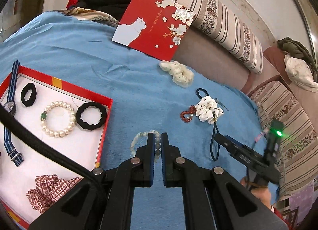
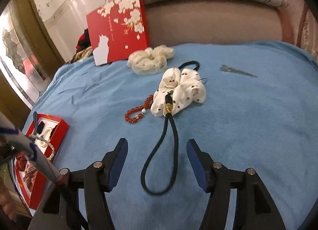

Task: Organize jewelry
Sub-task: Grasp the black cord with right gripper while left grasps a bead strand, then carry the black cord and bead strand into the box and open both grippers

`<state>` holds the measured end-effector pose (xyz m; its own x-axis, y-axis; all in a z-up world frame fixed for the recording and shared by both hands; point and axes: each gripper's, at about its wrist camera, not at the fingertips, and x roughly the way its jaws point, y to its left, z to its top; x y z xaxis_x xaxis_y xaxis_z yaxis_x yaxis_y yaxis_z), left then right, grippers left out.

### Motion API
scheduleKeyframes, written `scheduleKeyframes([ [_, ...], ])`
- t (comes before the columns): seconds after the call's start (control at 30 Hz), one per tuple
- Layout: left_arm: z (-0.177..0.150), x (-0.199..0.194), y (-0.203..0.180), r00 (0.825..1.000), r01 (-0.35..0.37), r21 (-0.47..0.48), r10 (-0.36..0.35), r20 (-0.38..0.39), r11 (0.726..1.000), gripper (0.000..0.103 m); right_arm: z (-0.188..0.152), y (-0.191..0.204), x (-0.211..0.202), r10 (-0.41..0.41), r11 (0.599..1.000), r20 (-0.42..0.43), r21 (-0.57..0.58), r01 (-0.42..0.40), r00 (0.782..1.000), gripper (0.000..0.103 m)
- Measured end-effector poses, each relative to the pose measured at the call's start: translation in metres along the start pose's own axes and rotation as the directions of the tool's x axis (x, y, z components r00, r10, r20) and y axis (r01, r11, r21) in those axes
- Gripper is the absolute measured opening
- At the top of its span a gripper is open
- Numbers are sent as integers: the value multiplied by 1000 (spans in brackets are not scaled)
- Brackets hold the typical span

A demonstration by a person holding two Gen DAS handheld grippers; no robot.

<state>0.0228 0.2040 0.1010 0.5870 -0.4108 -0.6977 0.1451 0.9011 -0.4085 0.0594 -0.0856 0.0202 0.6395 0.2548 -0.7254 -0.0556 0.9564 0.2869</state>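
My left gripper (image 1: 158, 137) is shut on a pale grey-green bead bracelet (image 1: 139, 140) just right of the red tray (image 1: 105, 122). The tray holds a pearl bracelet (image 1: 58, 118), two black hair ties (image 1: 91, 116), a striped watch (image 1: 11, 99) and a checked scrunchie (image 1: 47, 190). My right gripper (image 2: 157, 146) is open, its fingers either side of a dark cord loop (image 2: 161, 160) on the blue cloth. Beyond lie a cherry-print scrunchie (image 2: 178, 93), a red bead bracelet (image 2: 137, 113) and a cream scrunchie (image 2: 151, 59).
A red box lid with a white cat (image 1: 153, 23) leans against the striped sofa cushions (image 1: 228, 23) at the back. A thin grey triangular piece (image 2: 236, 71) lies on the blue cloth (image 1: 129, 83) to the right. The right gripper also shows in the left wrist view (image 1: 216, 136).
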Motion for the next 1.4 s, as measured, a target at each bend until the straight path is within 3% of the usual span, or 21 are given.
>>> scheduleKeyframes([
  [0.1, -1, 4, 0, 1000, 3, 4, -3, -13, 1000, 5, 0, -10, 24, -23, 1000, -47, 16, 24, 999, 65],
  [0.17, -1, 6, -1, 1000, 3, 11, -3, -17, 1000, 5, -2, -19, 28, -53, 998, -53, 36, 55, 997, 33],
  [0.23, 0, 7, -3, 1000, 11, 13, -10, -20, 1000, 5, 3, -24, 23, -5, 998, -57, 66, 9, 998, 13],
  [0.27, 0, 8, -4, 1000, 18, 11, -18, -21, 1000, 5, 5, -26, 19, 20, 996, -55, 87, -15, 998, 9],
  [0.53, -1, -9, -9, 999, 41, 20, -41, 8, 999, 5, -4, -1, -29, 134, 988, 3, 75, -134, 991, 6],
  [0.73, -2, -33, 6, 998, 40, -4, -40, 46, 999, 5, -15, 29, -62, 169, 985, 47, 25, -171, 984, 6],
  [1.0, -6, -74, 41, 994, 42, -51, -36, 103, 998, 5, -28, 89, -75, 244, 969, 8, -27, -244, 970, 6],
  [1.2, -12, -98, 83, 995, 0, -126, 13, 97, 992, 5, -20, 148, -78, 305, 947, -23, -100, -305, 952, 6],
  [1.4, -21, -108, 126, 993, -93, -222, 108, 56, 971, 5, -18, 223, -65, 340, 916, -69, -202, -347, 938, 6],
])
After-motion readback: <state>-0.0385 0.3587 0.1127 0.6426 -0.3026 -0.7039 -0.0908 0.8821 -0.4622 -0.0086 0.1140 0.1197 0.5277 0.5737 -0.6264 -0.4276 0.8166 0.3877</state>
